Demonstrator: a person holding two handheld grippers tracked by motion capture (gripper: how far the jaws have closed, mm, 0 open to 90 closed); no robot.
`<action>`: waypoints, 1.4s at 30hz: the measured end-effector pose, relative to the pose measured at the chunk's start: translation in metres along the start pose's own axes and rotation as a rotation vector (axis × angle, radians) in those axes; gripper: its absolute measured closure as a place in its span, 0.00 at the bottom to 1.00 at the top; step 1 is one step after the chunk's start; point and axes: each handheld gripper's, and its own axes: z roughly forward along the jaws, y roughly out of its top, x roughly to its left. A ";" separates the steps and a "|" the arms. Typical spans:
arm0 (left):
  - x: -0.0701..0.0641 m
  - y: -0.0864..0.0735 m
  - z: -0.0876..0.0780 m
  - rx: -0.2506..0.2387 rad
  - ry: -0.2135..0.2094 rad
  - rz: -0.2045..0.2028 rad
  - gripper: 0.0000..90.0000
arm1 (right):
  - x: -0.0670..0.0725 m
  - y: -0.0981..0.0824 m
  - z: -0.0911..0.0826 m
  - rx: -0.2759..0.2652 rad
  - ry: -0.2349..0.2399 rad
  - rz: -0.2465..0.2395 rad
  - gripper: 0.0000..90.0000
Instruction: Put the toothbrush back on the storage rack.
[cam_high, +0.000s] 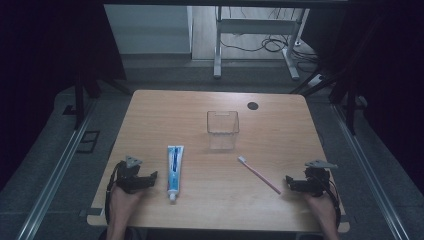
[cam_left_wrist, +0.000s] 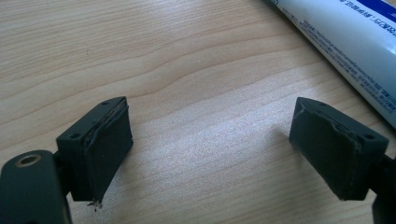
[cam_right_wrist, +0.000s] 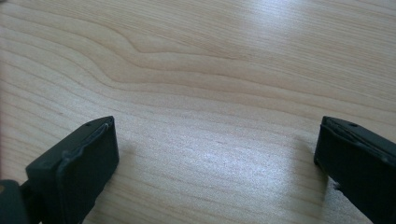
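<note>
A white and blue toothpaste tube (cam_high: 174, 170) lies lengthwise on the wooden table (cam_high: 165, 110), cap toward the front edge. To its right, a pink toothbrush (cam_high: 259, 174) lies slanted, bristle head toward a clear plastic cup (cam_high: 223, 129) standing mid-table. My left gripper (cam_high: 153, 176) rests at the front left, open, pointing at the tube; the tube (cam_left_wrist: 345, 44) crosses the upper right corner of the left gripper view, with bare wood between the pads (cam_left_wrist: 105, 149). My right gripper (cam_high: 289, 182) rests at the front right, open, just right of the toothbrush's handle end. In its view only wood lies between the pads (cam_right_wrist: 79, 172).
A dark round grommet (cam_high: 253, 106) sits in the table's far right area. Beyond the table stand a white desk frame (cam_high: 257, 40) with cables on the floor and dark stands on both sides. Metal rails (cam_high: 55, 175) run along the floor left and right.
</note>
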 end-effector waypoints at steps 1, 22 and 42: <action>0.000 0.000 0.000 0.000 0.000 0.000 0.15 | 0.000 0.000 0.000 0.000 0.000 0.000 0.00; 0.000 0.001 0.001 -0.001 0.002 -0.007 0.15 | 0.004 -0.001 -0.004 0.002 -0.017 0.019 0.06; 0.000 0.001 0.001 -0.002 0.002 -0.006 0.15 | 0.011 0.008 -0.022 -0.032 0.143 -0.060 0.63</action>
